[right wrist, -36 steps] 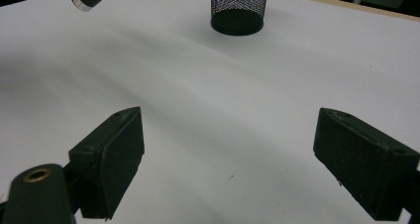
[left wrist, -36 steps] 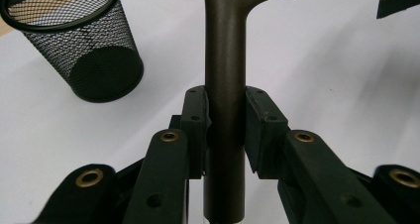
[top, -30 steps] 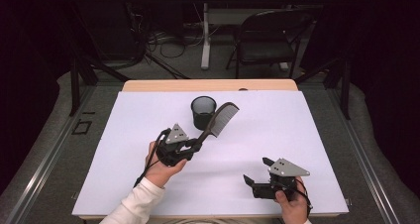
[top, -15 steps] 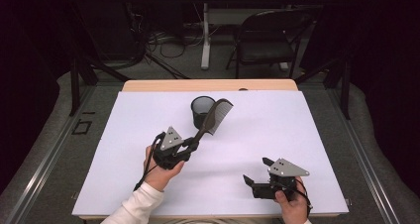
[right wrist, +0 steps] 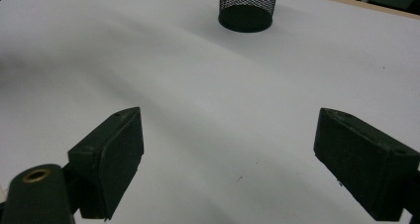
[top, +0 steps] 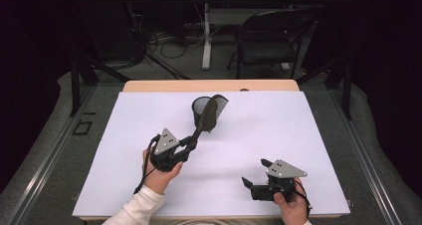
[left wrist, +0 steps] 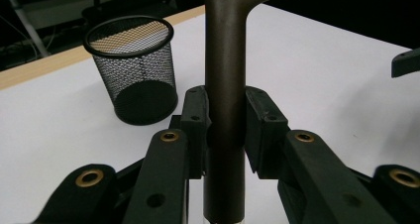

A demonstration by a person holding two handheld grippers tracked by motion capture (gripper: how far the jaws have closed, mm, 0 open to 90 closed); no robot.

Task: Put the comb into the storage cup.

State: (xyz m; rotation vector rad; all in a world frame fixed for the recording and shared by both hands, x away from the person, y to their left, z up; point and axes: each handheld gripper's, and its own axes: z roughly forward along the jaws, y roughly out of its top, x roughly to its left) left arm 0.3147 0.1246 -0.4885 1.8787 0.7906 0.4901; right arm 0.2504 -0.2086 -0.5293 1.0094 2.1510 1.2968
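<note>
A dark comb (top: pixel 213 110) with a long handle is clamped by its handle in my left gripper (top: pixel 188 145), which is shut on it. In the left gripper view the handle (left wrist: pixel 225 85) rises straight up between the two pads. The comb's toothed head tilts up beside and partly in front of the rim of a black mesh cup (top: pixel 199 108), also in the left gripper view (left wrist: pixel 133 70). My right gripper (top: pixel 254 172) rests low near the table's front right. Its jaws stand wide apart (right wrist: pixel 228 154) with nothing between them, and the cup (right wrist: pixel 246 6) stands far ahead.
A white sheet (top: pixel 298 135) covers the table, with a wooden strip (top: pixel 209 85) along the far edge. Beyond the table a black folding chair (top: pixel 268 41) and cables lie on the floor.
The left hand has drifted slightly left and the comb's head has swung toward the cup's rim. The right gripper has stayed put.
</note>
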